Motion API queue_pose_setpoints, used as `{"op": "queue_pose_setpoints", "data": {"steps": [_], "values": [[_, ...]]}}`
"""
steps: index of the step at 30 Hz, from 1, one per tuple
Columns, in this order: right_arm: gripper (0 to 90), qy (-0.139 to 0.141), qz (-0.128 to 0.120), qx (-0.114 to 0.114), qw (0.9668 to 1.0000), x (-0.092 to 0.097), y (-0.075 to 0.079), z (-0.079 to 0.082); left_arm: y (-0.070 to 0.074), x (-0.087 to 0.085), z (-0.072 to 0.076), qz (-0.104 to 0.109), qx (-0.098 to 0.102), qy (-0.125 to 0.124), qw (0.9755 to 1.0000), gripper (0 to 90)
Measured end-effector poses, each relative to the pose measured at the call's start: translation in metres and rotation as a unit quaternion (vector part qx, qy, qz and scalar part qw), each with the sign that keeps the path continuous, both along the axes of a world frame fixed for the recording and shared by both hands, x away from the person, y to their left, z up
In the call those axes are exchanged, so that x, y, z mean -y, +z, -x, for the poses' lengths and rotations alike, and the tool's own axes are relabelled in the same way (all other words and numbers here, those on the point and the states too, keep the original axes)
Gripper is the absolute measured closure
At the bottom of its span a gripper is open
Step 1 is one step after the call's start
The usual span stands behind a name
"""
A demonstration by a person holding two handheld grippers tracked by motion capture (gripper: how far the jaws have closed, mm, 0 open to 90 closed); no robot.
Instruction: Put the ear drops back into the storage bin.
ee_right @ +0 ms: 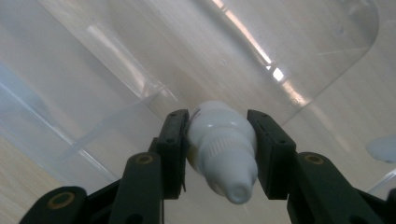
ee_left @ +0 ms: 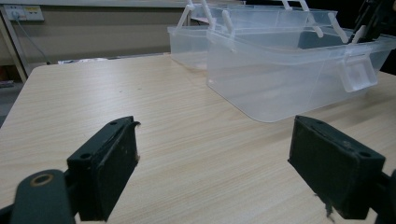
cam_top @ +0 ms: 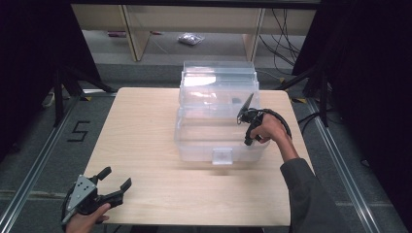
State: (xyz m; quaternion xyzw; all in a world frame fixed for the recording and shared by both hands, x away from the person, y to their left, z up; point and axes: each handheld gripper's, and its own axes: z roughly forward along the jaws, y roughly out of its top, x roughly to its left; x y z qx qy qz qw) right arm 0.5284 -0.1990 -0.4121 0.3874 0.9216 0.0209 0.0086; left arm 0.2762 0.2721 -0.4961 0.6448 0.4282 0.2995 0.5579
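Note:
A clear plastic storage box [cam_top: 194,141] with fold-out upper trays stands open on the wooden table [cam_top: 145,145]. My right gripper [cam_top: 244,112] reaches over the box's right side, held by a hand. In the right gripper view, that gripper [ee_right: 219,123] is shut on a small white bottle [ee_right: 222,149], cap end toward the camera, above the box's clear floor [ee_right: 140,56]. My left gripper [cam_top: 116,178] rests at the table's near left corner. Its jaws stand wide apart with nothing between them [ee_left: 215,172], aimed toward the box [ee_left: 280,79].
Black stand legs [cam_top: 63,82] flank the table on both sides. Wooden shelf legs [cam_top: 138,34], cables [cam_top: 282,43] and a small bag [cam_top: 190,39] lie on the floor beyond. A "5" marking [cam_top: 77,131] is on the floor at left.

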Motion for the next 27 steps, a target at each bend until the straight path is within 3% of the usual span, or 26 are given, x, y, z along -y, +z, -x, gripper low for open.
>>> {"op": "queue_pose_setpoints", "data": {"steps": [2,3,5,7,8,9,13,15,21,22,24,27], "values": [[60.2,0.001,-0.006,-0.001,1.0,0.0,-0.001,0.0,0.001,0.0,0.001,-0.003,-0.004,0.002,1.0,14.7],[60.2,-0.015,0.003,-0.004,0.9999,-0.002,0.0,0.001,0.0,0.0,0.0,0.0,-0.001,0.0,1.0,14.7],[60.2,0.003,0.005,0.003,1.0,0.0,-0.003,-0.002,0.0,0.0,0.0,0.002,0.004,-0.001,1.0,14.7],[60.2,-0.015,-0.002,-0.004,0.9999,-0.001,-0.005,0.0,0.0,0.0,0.0,0.001,0.002,0.001,1.0,14.7],[60.2,0.007,-0.002,0.006,1.0,0.001,-0.006,-0.003,0.001,0.0,0.001,-0.003,-0.003,0.004,1.0,14.7],[60.2,-0.005,-0.003,0.003,1.0,0.0,-0.007,-0.002,0.0,0.0,0.0,0.002,0.003,0.0,1.0,14.7],[60.2,-0.018,-0.002,-0.002,0.9998,-0.002,-0.01,0.0,0.001,0.0,0.001,-0.004,-0.003,0.002,1.0,14.7],[60.2,-0.008,-0.005,-0.004,1.0,-0.001,-0.012,-0.002,0.0,0.0,0.0,0.002,0.005,0.0,1.0,14.7],[60.2,-0.007,-0.008,-0.004,0.9999,-0.003,-0.015,-0.002,0.001,0.0,0.001,-0.003,-0.003,0.002,1.0,14.7],[60.2,0.013,-0.002,0.001,0.9999,-0.002,-0.015,-0.005,0.001,0.0,0.001,-0.002,-0.001,0.003,1.0,14.7],[60.2,-0.013,0.009,-0.003,0.9999,-0.004,-0.016,-0.003,0.0,0.0,0.0,0.0,0.001,0.002,1.0,14.7],[60.2,-0.003,0.005,0.0,1.0,-0.003,-0.018,-0.005,0.0,0.0,0.0,0.002,0.002,0.002,1.0,14.7]]}}
